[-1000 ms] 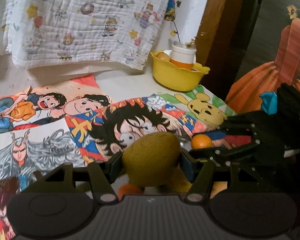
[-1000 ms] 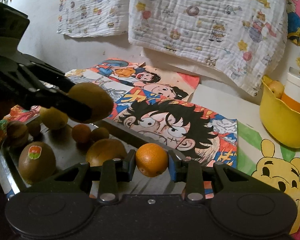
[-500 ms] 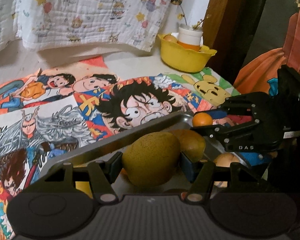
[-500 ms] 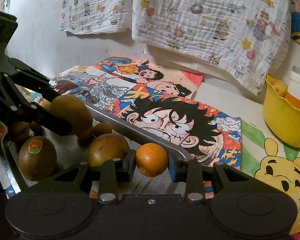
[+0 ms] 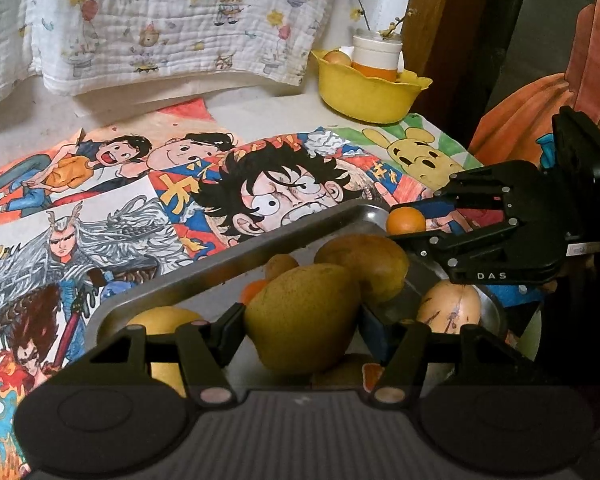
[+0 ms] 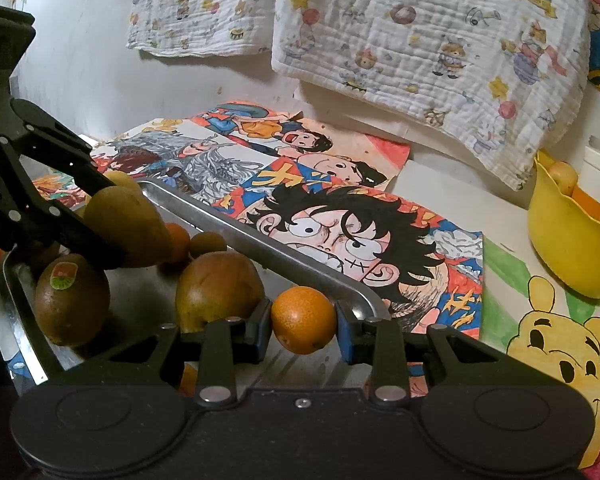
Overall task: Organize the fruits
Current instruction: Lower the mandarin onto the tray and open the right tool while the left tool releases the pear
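Pinching a yellow-green pear [image 5: 304, 318], the left gripper [image 5: 302, 326] hung over the metal tray [image 5: 228, 258]; a brown pear [image 5: 366, 264] lay just beyond its jaws. Right wrist view: right gripper [image 6: 303, 322] jaws clamped a small orange [image 6: 303, 319] above the tray's near corner, kiwi [image 6: 71, 300] off left.

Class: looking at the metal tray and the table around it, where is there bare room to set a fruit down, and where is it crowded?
Free: the tray floor between the stickered fruit and the brown fruit, and the drawings between tray and yellow bowl. Crowded: the tray's far end, where small fruits cluster under the held pear.
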